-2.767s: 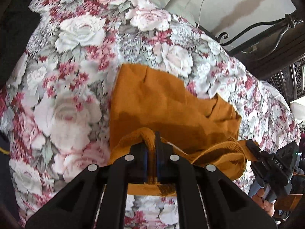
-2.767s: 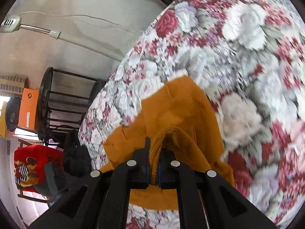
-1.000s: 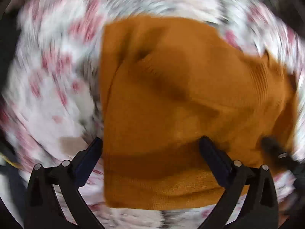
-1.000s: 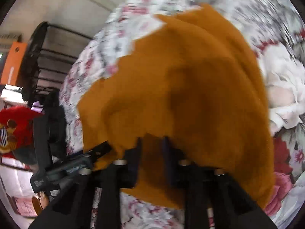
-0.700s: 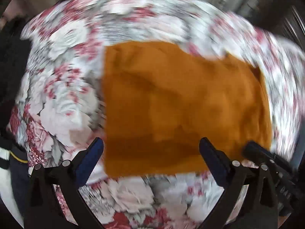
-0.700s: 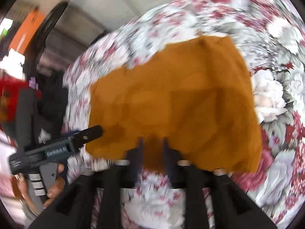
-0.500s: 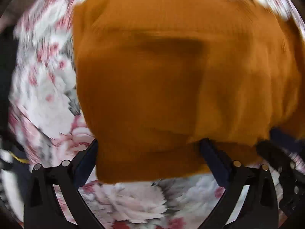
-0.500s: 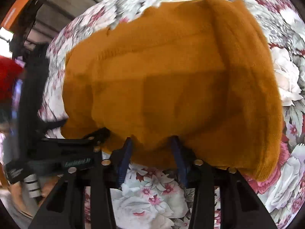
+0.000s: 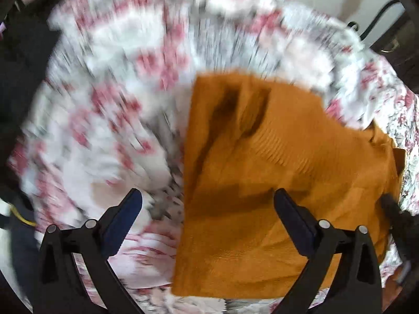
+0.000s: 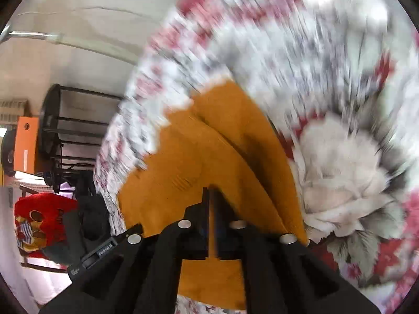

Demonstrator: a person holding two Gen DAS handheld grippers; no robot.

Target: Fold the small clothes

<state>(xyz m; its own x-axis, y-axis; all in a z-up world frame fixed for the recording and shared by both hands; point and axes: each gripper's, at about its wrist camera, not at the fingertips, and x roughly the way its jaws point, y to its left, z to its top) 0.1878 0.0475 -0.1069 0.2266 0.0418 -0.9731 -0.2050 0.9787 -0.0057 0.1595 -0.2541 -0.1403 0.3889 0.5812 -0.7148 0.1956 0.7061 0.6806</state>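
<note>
Bedspread (image 9: 110,110): floral, smeared by motion in both views; it carries the work.
Left gripper (image 9: 207,206): jaws spread wide, nothing pressed between them. 2.8 s ago they were pinched on the rolled hem; a second ago they already stood apart, so the let-go is done. The camera now looks down from above the cloth's left border.
Garment (image 9: 275,183): mustard knit, lying on the bedspread right of centre in the left view, its left edge straight, its near edge square, two dark creases toward the far end. Earlier it hung bunched from both grippers; it now rests in a flat, roughly rectangular panel.
Right gripper (image 10: 211,196): jaws nearly together and closing, the tips over the garment's near right part. Orange shows in the slit, but whether the pads pinch cloth cannot be told. Half a second ago they stood apart.
Right edge of garment (image 10: 262,151): a long doubled ridge runs away from the tips.
Meaning for task: judged, one fold is laid and released by the left; the right appears to be taking a fresh hold for the next fold.
Risk: judged, the creases may set if not smoothed.
</note>
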